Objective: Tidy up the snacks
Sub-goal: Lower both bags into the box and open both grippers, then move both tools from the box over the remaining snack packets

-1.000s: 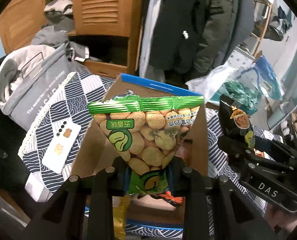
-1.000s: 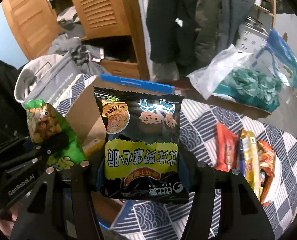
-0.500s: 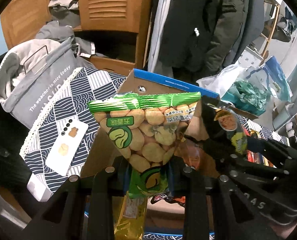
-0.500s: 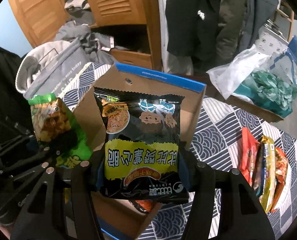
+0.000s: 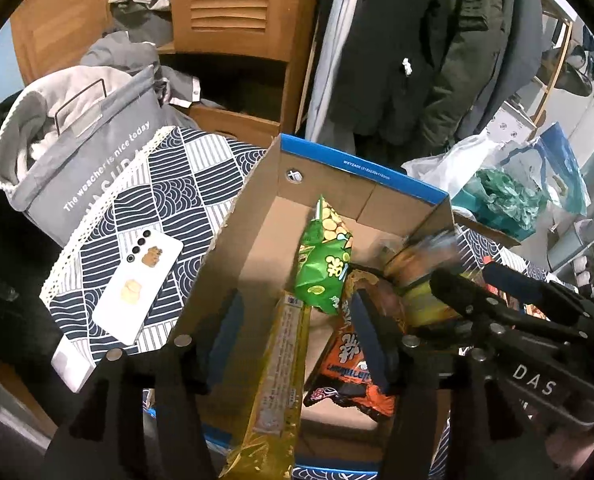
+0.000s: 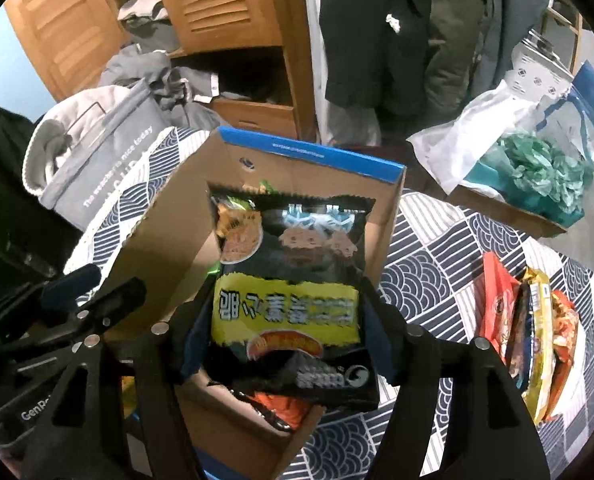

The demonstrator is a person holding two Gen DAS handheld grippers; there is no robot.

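Observation:
A cardboard box with a blue rim [image 5: 361,168] [image 6: 309,152] stands on the patterned tablecloth. My left gripper [image 5: 297,332] hangs over it with its jaws opening and nothing between them. The green snack bag [image 5: 325,264] lies tilted inside the box, above a yellow pack [image 5: 277,380] and an orange pack [image 5: 349,368]. My right gripper [image 6: 285,336] is also over the box, jaws opening. The black and yellow snack bag [image 6: 293,280] is blurred between its fingers, and the pads stand just off its sides. Each gripper shows in the other's view, the right gripper [image 5: 497,292] and the left gripper [image 6: 89,292].
A white phone [image 5: 137,284] lies on the cloth left of the box, beside a grey fabric bag [image 5: 85,152]. Several snack packs [image 6: 529,332] lie on the table at the right. Plastic bags [image 6: 517,152] sit behind, with coats and a wooden wardrobe beyond.
My left jaws spread and the green bag dropped from them into the box. My right jaws widened, and the black bag has gone blurry and slipped slightly lower.

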